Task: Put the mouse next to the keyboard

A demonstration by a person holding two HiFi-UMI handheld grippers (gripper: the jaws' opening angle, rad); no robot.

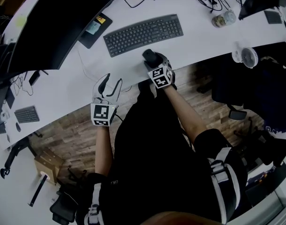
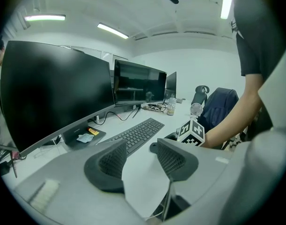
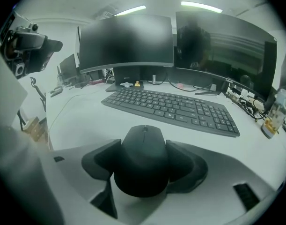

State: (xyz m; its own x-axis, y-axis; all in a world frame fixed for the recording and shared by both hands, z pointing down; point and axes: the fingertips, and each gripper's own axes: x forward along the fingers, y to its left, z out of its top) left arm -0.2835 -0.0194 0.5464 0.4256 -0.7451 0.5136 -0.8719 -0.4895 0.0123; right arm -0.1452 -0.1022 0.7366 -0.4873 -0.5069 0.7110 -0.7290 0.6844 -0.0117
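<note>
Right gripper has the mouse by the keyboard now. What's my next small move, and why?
Probably ease the right gripper down until the mouse rests on the desk, then open. Its jaws clamp the mouse's sides, already just in front of the keyboard; whether it touches down yet is unclear.

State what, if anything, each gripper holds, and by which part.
The right gripper clamps the mouse by its left and right sides. The left gripper is open and holds nothing.

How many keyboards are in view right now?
2. One keyboard lies on the desk just beyond the mouse; a second keyboard sits at the head view's far left edge. More may be hidden.
</note>
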